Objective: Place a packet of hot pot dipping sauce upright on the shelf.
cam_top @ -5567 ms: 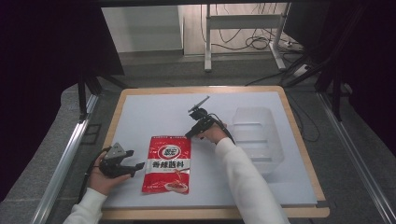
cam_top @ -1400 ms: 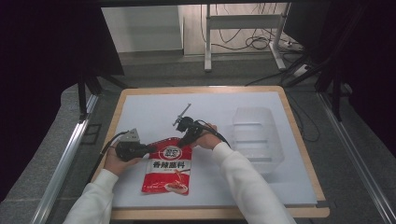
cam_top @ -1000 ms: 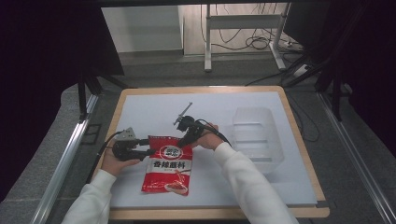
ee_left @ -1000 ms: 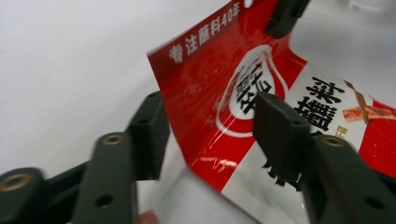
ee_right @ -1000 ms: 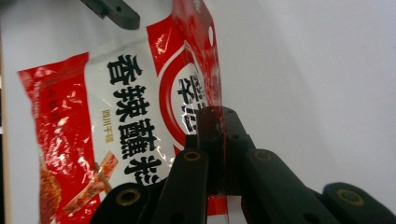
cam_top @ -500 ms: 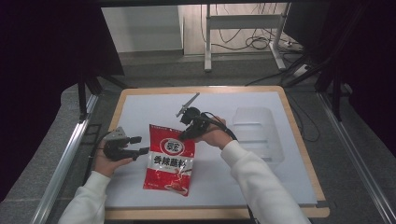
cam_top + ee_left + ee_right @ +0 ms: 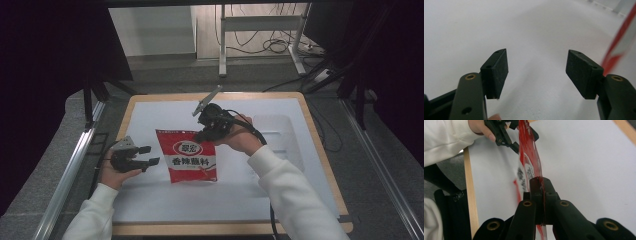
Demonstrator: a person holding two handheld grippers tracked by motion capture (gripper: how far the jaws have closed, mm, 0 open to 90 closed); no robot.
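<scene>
A red seasoning packet [image 7: 187, 156] with white print hangs tilted over the white table [image 7: 150, 115], lifted by its upper right corner. My right gripper [image 7: 202, 134] is shut on that corner. In the right gripper view the jaws [image 7: 540, 195] clamp the packet's [image 7: 529, 152] edge, and the packet runs away from the camera. My left gripper [image 7: 147, 155] stands open just left of the packet, apart from it. In the left gripper view its jaws [image 7: 536, 72] are wide apart over bare table, with the packet's red edge [image 7: 619, 40] blurred at the right.
A clear plastic container [image 7: 280, 135] sits on the table's right part, behind my right hand. A wooden rim [image 7: 325, 165] frames the white surface. Metal frame rails [image 7: 70, 170] run along both sides of the table.
My left gripper let go of the packet's upper left corner and drew back to the left. My right gripper stayed shut on the packet and raised it off the table.
</scene>
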